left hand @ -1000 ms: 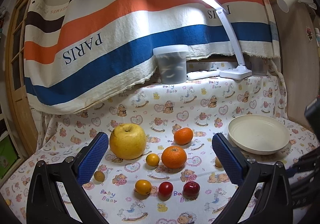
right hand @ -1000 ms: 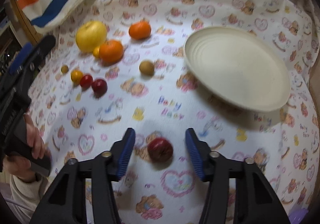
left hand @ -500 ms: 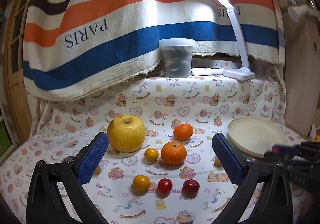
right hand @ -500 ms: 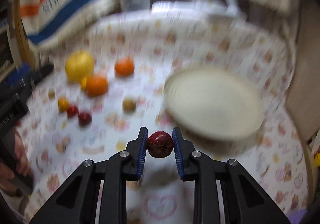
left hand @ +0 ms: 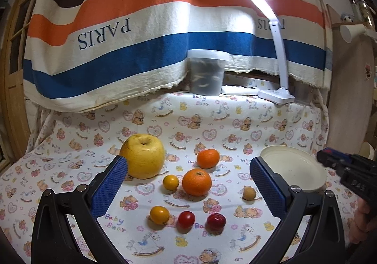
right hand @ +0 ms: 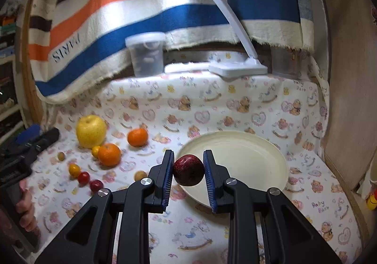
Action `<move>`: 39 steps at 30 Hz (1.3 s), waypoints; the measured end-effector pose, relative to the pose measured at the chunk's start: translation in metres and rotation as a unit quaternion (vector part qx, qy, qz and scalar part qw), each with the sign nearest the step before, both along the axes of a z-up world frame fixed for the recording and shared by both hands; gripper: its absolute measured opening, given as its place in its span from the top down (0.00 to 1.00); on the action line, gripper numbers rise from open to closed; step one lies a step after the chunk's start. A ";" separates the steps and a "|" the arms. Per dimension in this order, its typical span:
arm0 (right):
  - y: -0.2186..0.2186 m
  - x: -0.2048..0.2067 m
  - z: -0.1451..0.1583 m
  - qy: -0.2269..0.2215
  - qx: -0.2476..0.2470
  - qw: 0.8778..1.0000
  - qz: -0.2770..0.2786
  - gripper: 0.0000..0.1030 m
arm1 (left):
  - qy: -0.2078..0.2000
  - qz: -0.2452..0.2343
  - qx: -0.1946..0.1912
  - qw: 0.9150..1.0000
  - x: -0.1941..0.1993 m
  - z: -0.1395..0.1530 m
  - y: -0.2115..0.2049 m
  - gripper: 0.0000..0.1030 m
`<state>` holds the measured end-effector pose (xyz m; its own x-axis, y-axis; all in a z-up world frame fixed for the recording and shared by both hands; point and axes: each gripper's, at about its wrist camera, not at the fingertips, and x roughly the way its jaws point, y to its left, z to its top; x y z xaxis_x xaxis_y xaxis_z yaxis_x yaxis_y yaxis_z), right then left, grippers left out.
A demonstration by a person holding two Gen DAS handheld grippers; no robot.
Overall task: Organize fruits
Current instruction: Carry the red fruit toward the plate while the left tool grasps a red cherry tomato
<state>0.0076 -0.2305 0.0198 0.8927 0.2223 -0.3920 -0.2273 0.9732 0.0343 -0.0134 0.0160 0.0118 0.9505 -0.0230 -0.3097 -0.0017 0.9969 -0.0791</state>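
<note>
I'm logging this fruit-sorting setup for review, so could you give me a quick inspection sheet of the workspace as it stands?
Surface: table under a bear-print cloth.
Job's things: cream plate empty; yellow apple, two oranges and small fruits on the cloth.
Clutter: lidded tub and desk lamp at the back.
Grippers: right gripper shut on a dark red fruit, lifted off the cloth; left gripper open, empty.
Cables: nothing seen.
Surroundings: striped PARIS cloth behind.
</note>
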 end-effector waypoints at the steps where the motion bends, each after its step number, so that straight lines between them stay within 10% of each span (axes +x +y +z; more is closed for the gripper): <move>1: 0.000 -0.002 0.002 -0.011 -0.001 1.000 0.001 0.74 | 0.007 -0.001 -0.003 1.000 0.003 0.000 0.002 0.00; 6: 0.001 -0.004 0.005 -0.028 -0.004 1.000 -0.001 0.74 | 0.092 0.003 0.027 0.995 0.023 -0.008 0.002 0.04; 11: 0.004 0.001 -0.001 -0.015 -0.013 1.000 -0.003 0.74 | 0.195 -0.025 -0.033 0.980 0.048 -0.035 0.012 0.55; 14: 0.005 0.001 -0.003 -0.016 -0.019 1.000 -0.004 0.74 | 0.216 -0.032 -0.027 0.975 0.051 -0.046 0.009 0.70; 39: 0.006 0.006 -0.007 0.004 -0.019 1.000 -0.008 0.74 | 0.283 -0.052 -0.019 0.957 0.060 -0.067 0.001 0.79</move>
